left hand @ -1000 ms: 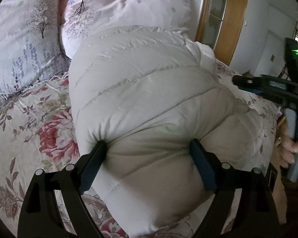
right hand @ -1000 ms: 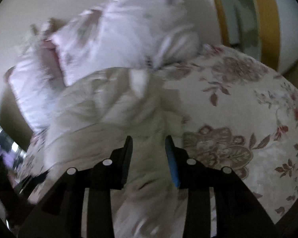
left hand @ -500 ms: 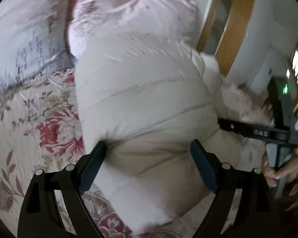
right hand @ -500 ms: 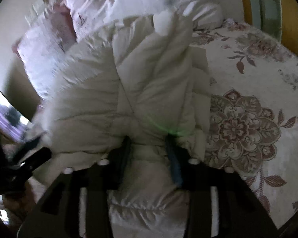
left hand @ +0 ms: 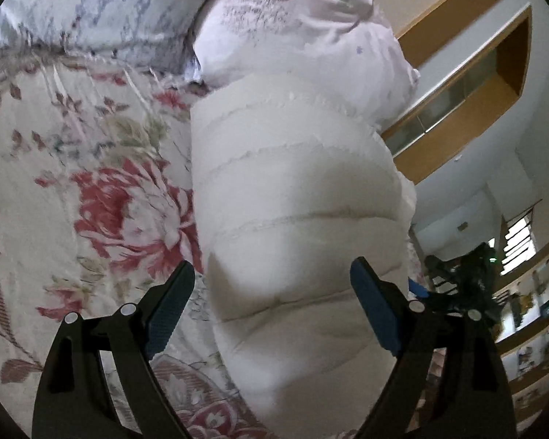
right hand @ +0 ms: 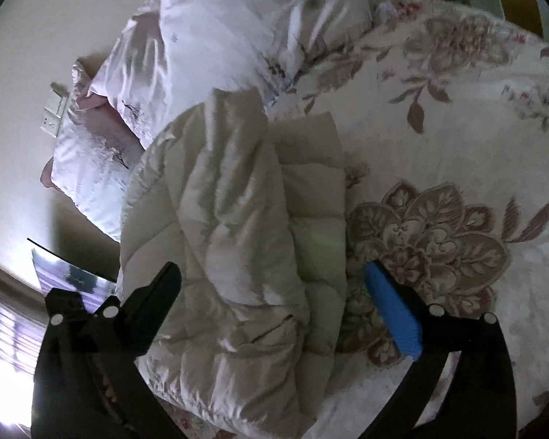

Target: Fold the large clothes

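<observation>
Right gripper (right hand: 271,292) fingers opening over the coat (right hand: 238,241), left gripper (left hand: 272,292) spread wide astride it; press folds flat on the bed (right hand: 457,146) before regripping.

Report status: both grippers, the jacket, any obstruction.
Left gripper open, astride the cream quilted puffer jacket. Right gripper opening, jacket between, pads clear. Jacket bundled on floral bedspread. White printed pillows close behind.

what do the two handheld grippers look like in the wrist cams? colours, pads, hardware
Both match: matte black two-finger frames with cut-out slots and small round silver fasteners near the finger bases. The jaws are lined with blue textured pads. On the left gripper both pads show, dark blue; on the right gripper one pad shows bright blue, the other finger looks black in shadow. No cables, markings or sleeves visible.
</observation>
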`<state>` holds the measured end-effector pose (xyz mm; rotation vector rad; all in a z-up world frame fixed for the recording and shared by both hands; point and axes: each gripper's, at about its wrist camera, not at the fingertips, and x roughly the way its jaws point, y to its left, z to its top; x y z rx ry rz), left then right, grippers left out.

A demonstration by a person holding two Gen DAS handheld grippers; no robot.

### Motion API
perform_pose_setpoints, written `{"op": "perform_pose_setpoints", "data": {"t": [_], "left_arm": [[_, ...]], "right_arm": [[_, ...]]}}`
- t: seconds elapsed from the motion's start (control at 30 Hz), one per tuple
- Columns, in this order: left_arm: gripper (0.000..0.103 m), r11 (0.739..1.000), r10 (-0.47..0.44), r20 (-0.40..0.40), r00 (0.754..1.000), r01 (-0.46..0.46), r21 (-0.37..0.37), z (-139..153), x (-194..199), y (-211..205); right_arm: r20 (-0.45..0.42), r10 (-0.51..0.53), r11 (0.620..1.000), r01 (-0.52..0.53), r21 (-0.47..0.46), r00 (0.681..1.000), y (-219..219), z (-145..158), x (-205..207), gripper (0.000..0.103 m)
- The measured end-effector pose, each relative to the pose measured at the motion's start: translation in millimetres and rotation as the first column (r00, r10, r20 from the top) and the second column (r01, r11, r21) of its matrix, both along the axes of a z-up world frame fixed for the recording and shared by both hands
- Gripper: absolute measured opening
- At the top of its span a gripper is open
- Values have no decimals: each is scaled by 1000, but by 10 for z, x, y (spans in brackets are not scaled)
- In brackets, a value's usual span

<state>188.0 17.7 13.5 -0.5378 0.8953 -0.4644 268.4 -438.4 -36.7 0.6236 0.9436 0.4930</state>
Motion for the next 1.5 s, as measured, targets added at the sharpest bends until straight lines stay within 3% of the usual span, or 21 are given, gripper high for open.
{"op": "perform_pose_setpoints", "data": {"t": [0.27,0.47,0.83,0.93,1.0,1.1,1.2,1.5], "left_arm": [[88,995,-12,-89,996,2,-103,-162,260,-1],[89,987,-25,-134,991,3,-160,-264,458,6],[90,965,-58,-179,982,10,-262,-451,705,39],[80,960,-66,-170,983,16,-280,-448,699,30],[70,955,-69,-156,985,20,-294,-426,680,64],[57,950,-75,-127,989,33,-311,-358,632,125],[52,953,-72,-78,994,45,-299,-233,531,184],[51,974,19,36,999,-10,-228,116,308,622]], "right_arm": [[-130,108,989,-93,114,986,82,-274,401,101],[-136,245,959,-220,179,960,316,-339,648,101],[-122,399,915,-386,115,909,806,-276,814,100],[-116,421,905,-406,128,900,900,-280,804,88],[-99,431,893,-408,189,897,909,-302,762,64],[-58,434,883,-411,228,899,902,-237,684,47],[-17,438,880,-425,212,899,972,-87,584,40],[84,480,858,-487,162,873,1483,262,482,36]]}}
